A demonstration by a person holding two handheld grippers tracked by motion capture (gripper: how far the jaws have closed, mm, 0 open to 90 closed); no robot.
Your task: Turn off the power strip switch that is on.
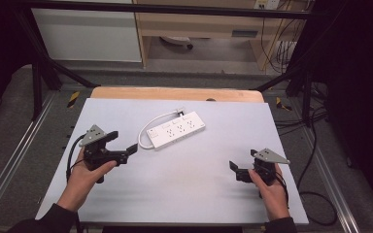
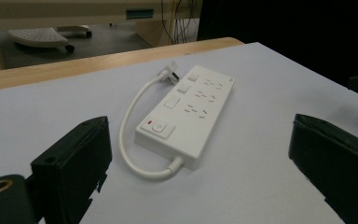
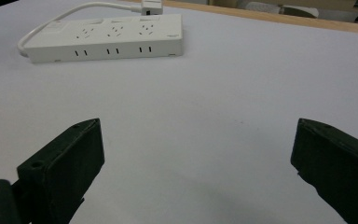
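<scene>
On the worktop, strip: my white plastic power strip (image 1: 176, 129) lies flat near the middle of the pale grey worktop (image 1: 184, 189), angled, sockets up, with nothing gripping it.
Short cable: a white lead (image 2: 129, 135) loops from one end round to its plug (image 2: 171, 73), which rests by the far end of the strip.
Left gripper: my left gripper (image 1: 126, 153) hovers just beside the strip's near end, jaws wide apart and empty.
Right gripper: my right gripper (image 1: 234, 167) sits well apart from the strip, jaws spread wide, holding nothing.
Risk, sliding: I judge the smooth casing could skate across the worktop if I push it from one side only.
Risk, cable: closing on the loop rather than the body could drag or swing the strip.
Risk, switch: a jaw pressing the top near the red-lit button (image 2: 158, 126) could toggle it.
</scene>
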